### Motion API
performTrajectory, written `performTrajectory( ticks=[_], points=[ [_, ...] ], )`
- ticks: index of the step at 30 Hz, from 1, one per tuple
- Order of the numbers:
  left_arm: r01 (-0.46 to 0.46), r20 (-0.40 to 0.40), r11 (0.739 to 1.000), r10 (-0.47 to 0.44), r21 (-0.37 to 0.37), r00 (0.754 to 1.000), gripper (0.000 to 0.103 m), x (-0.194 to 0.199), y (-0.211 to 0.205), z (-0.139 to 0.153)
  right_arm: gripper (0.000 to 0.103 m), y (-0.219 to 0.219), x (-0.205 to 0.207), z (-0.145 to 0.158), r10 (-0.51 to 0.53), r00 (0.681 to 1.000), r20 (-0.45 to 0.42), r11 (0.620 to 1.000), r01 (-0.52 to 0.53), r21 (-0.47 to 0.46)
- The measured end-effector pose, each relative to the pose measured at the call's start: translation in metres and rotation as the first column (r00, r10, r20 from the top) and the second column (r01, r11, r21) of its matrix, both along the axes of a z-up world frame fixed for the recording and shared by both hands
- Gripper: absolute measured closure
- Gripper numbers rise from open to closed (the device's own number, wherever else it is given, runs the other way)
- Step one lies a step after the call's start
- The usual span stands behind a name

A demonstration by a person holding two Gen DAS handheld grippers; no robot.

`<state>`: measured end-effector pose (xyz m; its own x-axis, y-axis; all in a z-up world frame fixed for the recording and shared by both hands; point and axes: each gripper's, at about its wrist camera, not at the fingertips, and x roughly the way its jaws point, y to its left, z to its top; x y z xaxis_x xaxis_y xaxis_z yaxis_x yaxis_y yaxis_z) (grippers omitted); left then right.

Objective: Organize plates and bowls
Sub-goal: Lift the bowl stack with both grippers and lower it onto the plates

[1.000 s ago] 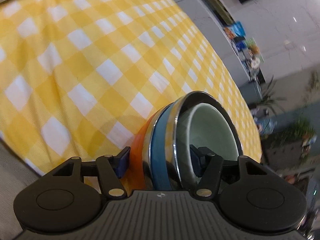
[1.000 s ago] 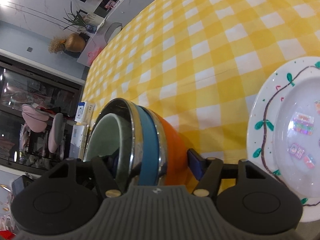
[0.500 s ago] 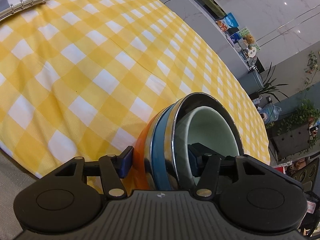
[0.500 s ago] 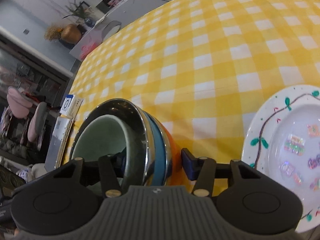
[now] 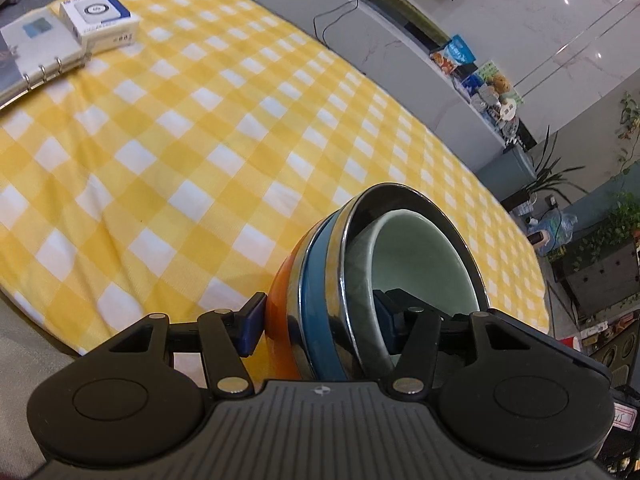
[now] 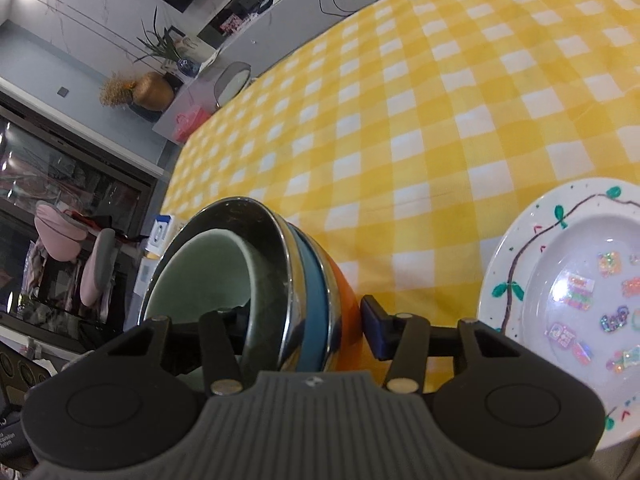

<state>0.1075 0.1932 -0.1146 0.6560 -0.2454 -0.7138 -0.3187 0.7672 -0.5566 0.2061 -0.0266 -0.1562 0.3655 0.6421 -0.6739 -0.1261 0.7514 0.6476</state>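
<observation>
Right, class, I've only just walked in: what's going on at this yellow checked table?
A person is handling a nested stack of bowls with two handheld grippers. The left gripper and the right gripper each straddle the stack's wall from opposite sides: one finger inside the pale green bowl, the other against the orange outer bowl. A decorated white plate lies on the tablecloth beside the stack.

Ahead of the nested bowls (image 5: 400, 264) the checkered desk (image 5: 200, 160) lies open. A ring binder (image 5: 28, 56) and white box (image 5: 100, 20) block its far corner; a painted plate (image 6: 568, 296) occupies the right edge.
</observation>
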Motion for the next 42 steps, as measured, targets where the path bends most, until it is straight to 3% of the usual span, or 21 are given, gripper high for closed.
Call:
performTrajectory(
  ticks=[11, 22, 31, 42],
  points=[
    [0.016, 0.024, 0.998, -0.017, 0.063, 1.0, 0.04, 0.0, -0.029, 0.047, 0.054, -0.031, -0.011, 0.039, -0.024, 0.999, 0.028, 0.998, 0.022, 0.059],
    [0.136, 0.075, 0.987, -0.143, 0.091, 0.987, 0.04, 0.01, -0.093, 0.077, 0.054, -0.105, -0.033, 0.075, -0.13, 0.989, 0.067, 0.989, 0.125, 0.075],
    [0.223, 0.048, 0.973, -0.226, 0.065, 0.973, 0.04, 0.028, -0.141, 0.054, 0.054, -0.168, -0.041, 0.065, -0.218, 0.975, 0.044, 0.975, 0.216, 0.045],
    [0.225, -0.027, 0.974, -0.225, 0.023, 0.974, 0.04, 0.047, -0.148, 0.005, 0.054, -0.178, -0.022, 0.022, -0.246, 0.967, -0.063, 0.969, 0.247, -0.002]
  ],
)
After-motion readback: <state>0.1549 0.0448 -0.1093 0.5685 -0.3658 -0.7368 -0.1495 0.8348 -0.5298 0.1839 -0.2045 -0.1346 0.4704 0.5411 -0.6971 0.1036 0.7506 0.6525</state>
